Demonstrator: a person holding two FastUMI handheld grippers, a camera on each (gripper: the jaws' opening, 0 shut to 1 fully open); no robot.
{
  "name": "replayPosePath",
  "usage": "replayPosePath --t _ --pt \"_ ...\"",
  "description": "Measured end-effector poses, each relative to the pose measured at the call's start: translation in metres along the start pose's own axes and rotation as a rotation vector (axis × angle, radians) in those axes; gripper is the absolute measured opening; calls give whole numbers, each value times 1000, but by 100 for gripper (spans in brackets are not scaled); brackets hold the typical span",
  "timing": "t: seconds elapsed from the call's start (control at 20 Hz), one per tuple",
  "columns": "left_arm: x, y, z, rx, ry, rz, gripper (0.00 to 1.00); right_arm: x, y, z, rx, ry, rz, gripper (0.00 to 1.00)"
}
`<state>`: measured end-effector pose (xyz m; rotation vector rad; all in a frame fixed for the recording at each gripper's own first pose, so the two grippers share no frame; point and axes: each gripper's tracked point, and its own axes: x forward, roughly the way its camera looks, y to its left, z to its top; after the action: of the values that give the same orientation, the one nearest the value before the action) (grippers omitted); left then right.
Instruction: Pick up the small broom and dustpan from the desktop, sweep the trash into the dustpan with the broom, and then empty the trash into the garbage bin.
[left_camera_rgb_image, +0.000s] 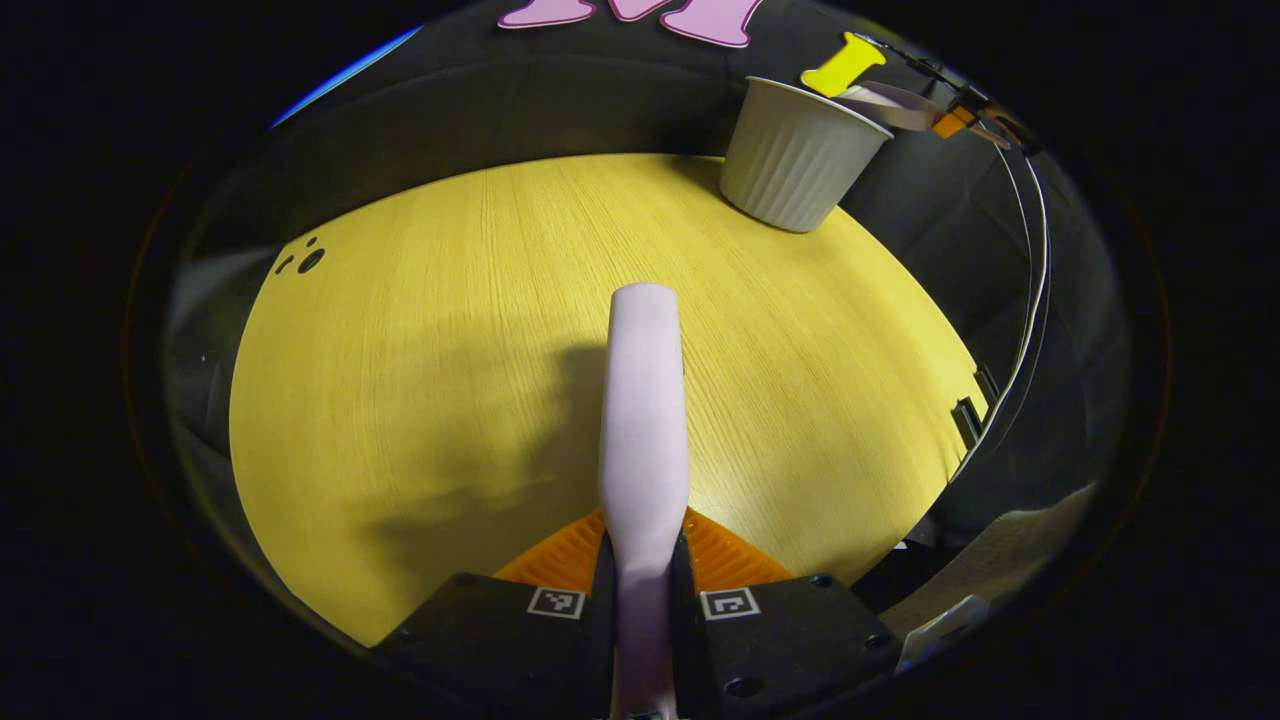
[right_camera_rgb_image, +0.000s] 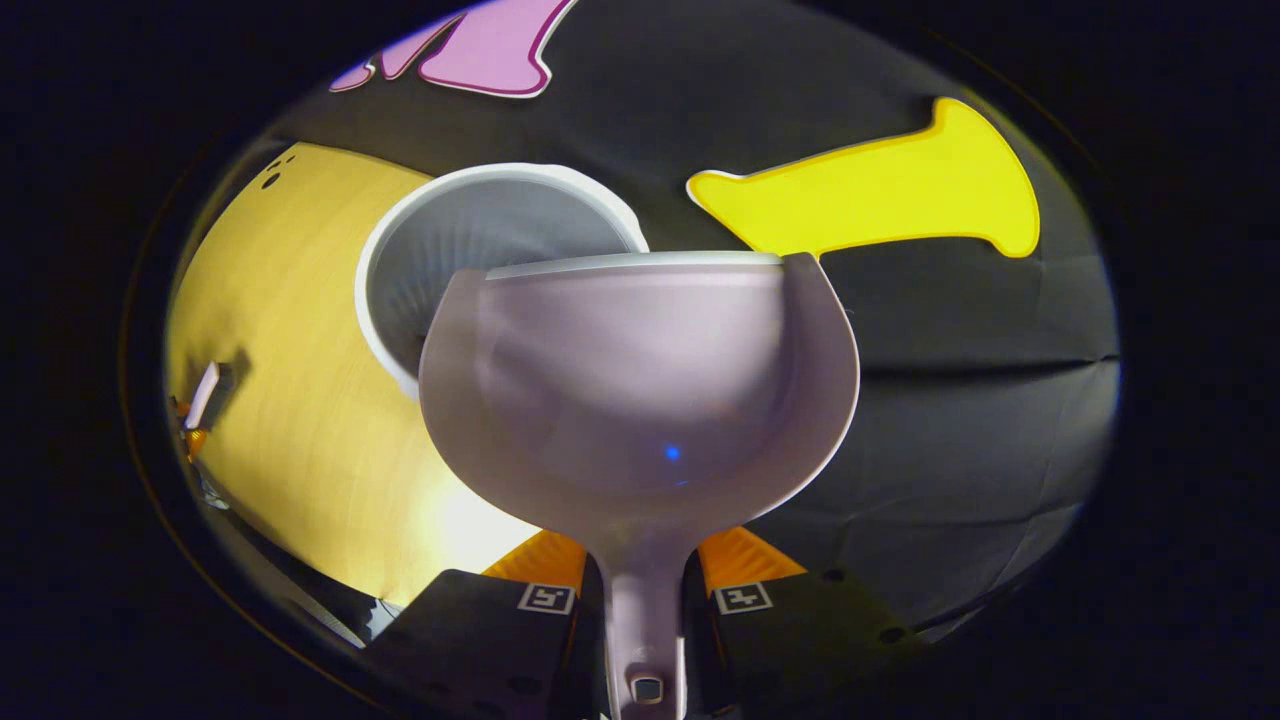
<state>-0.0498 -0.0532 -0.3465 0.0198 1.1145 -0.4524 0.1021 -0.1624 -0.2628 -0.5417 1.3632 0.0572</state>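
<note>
Left gripper view: my left tongs (left_camera_rgb_image: 645, 570) clamp the pale lilac plastic broom handle (left_camera_rgb_image: 645, 420) above the yellow wooden desktop (left_camera_rgb_image: 420, 380); right gripper view: my right tongs (right_camera_rgb_image: 645, 590) clamp the lilac plastic dustpan (right_camera_rgb_image: 640, 380), lip at the ribbed white garbage bin (right_camera_rgb_image: 470, 250), so tip steeply, centred.

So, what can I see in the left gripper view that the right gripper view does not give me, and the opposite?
Left gripper view: the broom up close, clamped between the left gripper's fingers, and the ribbed outer wall of the bin.

Right gripper view: the hollow of the dustpan, its handle clamped in the right gripper, no trash visible in it, and the bin's inside behind its front edge.

Both: the yellow wooden table and the bin standing at its far edge.
</note>
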Motion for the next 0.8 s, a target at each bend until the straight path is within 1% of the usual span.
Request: replayPosePath --t 0.05,0.1,0.15,0.25,0.3,0.35,0.4,0.45,0.7,0.75,0.8 --pt "0 1 0 -3 0 5 27 0 -1 2 15 -23 2 36" --pt "-1 2 1 -6 -3 11 28 -2 1 3 25 -45 8 32" --pt "-2 3 1 -11 -6 17 29 -3 4 3 40 -68 18 36" --pt "-4 4 2 -22 -12 26 28 -16 16 2 72 -119 65 36" --pt "-5 5 2 -26 -15 29 28 -24 22 1 97 -145 89 32" --pt "-6 5 3 -29 -19 34 28 -30 31 2 116 -170 116 39" --pt "-6 7 4 -31 -21 39 28 -38 36 2 133 -200 136 39" --pt "-7 8 4 -32 -21 46 28 -48 45 -2 145 -224 160 35" --pt "-8 16 8 -35 -20 79 28 -85 105 -23 174 -321 277 36" --pt "-9 17 9 -33 -22 85 27 -90 116 -29 176 -329 304 36" --pt "-10 18 11 -31 -23 93 27 -94 132 -34 181 -340 333 39"
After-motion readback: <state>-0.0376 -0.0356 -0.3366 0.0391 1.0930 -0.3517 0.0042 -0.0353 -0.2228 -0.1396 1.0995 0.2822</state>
